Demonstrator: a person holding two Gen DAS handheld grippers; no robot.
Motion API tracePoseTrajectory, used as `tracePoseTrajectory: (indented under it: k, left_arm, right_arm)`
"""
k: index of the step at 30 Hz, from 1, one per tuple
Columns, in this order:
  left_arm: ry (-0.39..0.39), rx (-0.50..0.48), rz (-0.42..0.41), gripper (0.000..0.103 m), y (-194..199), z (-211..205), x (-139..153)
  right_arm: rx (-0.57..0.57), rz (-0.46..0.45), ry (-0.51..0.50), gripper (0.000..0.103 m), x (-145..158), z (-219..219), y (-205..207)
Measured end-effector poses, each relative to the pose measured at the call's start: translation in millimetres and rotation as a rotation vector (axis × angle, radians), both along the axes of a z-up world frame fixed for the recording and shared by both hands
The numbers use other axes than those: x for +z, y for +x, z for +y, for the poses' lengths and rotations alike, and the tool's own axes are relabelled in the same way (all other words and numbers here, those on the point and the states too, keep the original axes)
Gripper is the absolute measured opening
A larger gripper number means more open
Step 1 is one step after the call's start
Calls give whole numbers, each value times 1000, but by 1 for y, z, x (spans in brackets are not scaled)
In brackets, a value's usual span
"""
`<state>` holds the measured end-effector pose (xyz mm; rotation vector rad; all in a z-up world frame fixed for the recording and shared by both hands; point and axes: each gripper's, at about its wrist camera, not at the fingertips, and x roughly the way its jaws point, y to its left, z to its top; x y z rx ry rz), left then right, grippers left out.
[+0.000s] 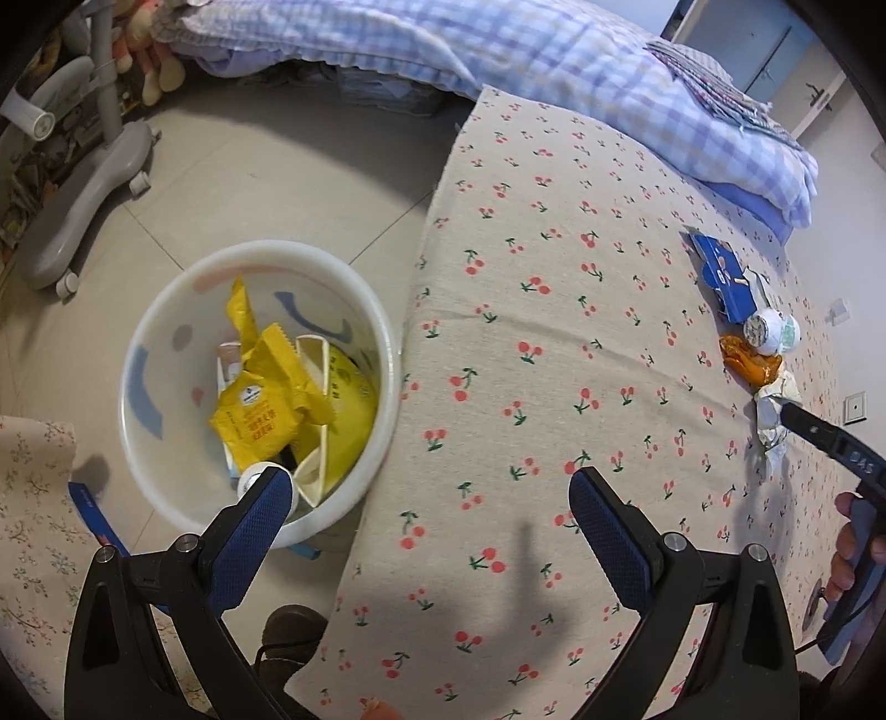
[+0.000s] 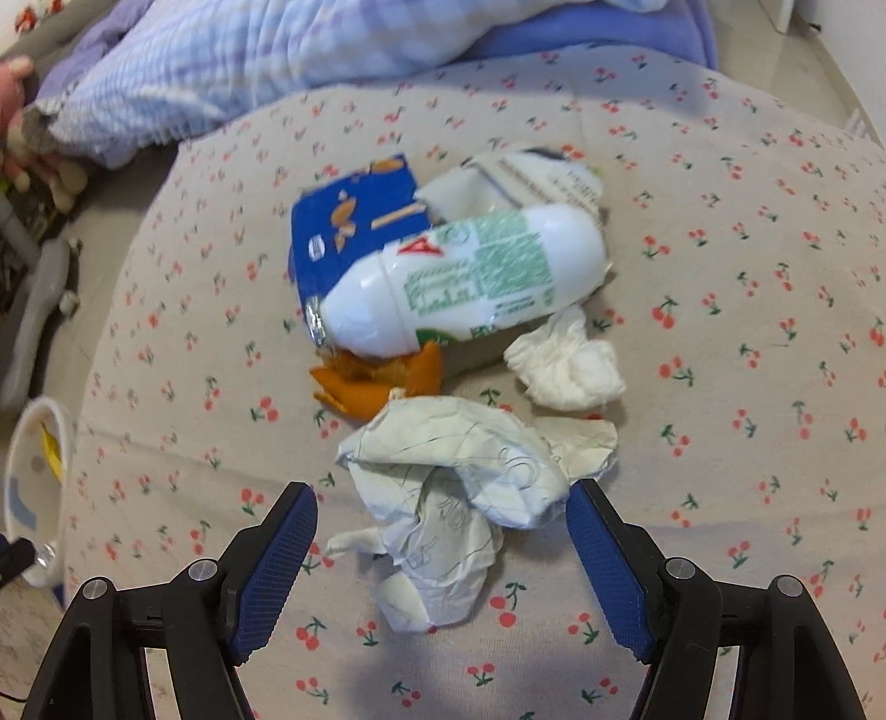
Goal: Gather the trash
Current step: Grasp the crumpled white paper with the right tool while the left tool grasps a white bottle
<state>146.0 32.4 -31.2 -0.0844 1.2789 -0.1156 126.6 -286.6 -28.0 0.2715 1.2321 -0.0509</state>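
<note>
A white trash bin (image 1: 166,310) stands on the floor beside the bed, holding yellow wrappers (image 1: 266,399) and a small bottle. My left gripper (image 1: 429,490) is open and empty, above the bin's rim and the bed edge. On the cherry-print sheet (image 2: 720,332) lies a trash pile: crumpled paper (image 2: 454,482), a white tissue (image 2: 565,363), orange peel (image 2: 360,385), a white bottle (image 2: 470,277) and a blue carton (image 2: 343,221). My right gripper (image 2: 441,501) is open, its fingers either side of the crumpled paper. The pile shows at the right in the left wrist view (image 1: 764,332).
A checked blue quilt (image 1: 498,50) lies at the bed's head. A grey wheeled chair base (image 1: 83,183) stands on the tiled floor left of the bin. A floral cloth (image 1: 33,526) is at the lower left. The bin also shows at the right wrist view's left edge (image 2: 33,482).
</note>
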Motion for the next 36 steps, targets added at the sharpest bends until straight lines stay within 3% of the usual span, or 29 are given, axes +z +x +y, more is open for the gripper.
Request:
tracePoseTrajectory:
  k: [3,4,6,9,13,18,27,36]
  left_arm:
    - [-5,-11,-2,101,-1,-6,2]
    - [-9,-14,-4,101,-2,-8,3]
    - [-12,-20,-14,101,-3,-14,5]
    - [-20,-38,-35,101,-8,-27,9]
    - [-20,-100,-55,101,-10,-54,17]
    - [85,-251,-134,101,-9,-109,31]
    - [159,-462,-204,101,20,-225,35]
    - [309,-662,-236,97,49,-320,15]
  right_arm:
    - [10,21,-46,74,-11,5,3]
    - [14,27,-55,67,-14,5,4]
    - [39,45,-67,37,-18,5,2]
    - [41,36,-31,28,-13,-5,-8]
    - [3,-27,39,27,11,-29,-27]
    - [-55,-80,36,28,32,-67,-54]
    - [-167,-67,27,28,29,-127,-71]
    - [-196,-74,58,28,28,-158,-75]
